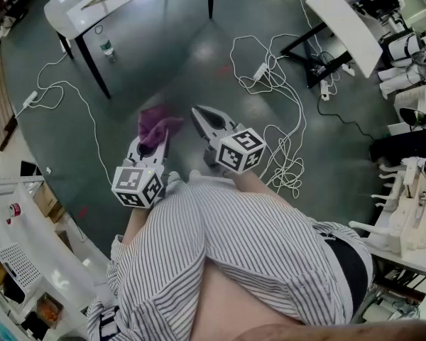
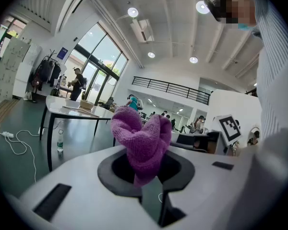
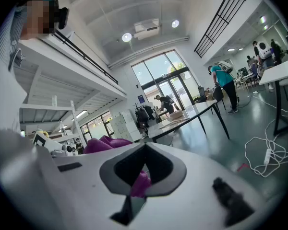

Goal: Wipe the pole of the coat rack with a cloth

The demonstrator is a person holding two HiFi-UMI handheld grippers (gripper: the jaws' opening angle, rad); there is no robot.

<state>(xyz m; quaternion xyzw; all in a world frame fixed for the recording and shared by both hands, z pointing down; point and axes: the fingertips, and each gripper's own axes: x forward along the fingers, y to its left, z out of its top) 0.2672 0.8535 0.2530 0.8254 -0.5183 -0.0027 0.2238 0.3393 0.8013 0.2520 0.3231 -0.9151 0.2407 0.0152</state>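
Gripping purple cloth [image 1: 159, 123] in left tongs [image 1: 155, 138], right tongs [image 1: 199, 114] closed

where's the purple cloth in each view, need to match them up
Head view: purple terry cloth left of centre, held by the left gripper.
Left gripper view: dead centre, clamped.
Right gripper view: lower left.
Shared landmark: white black-legged table.
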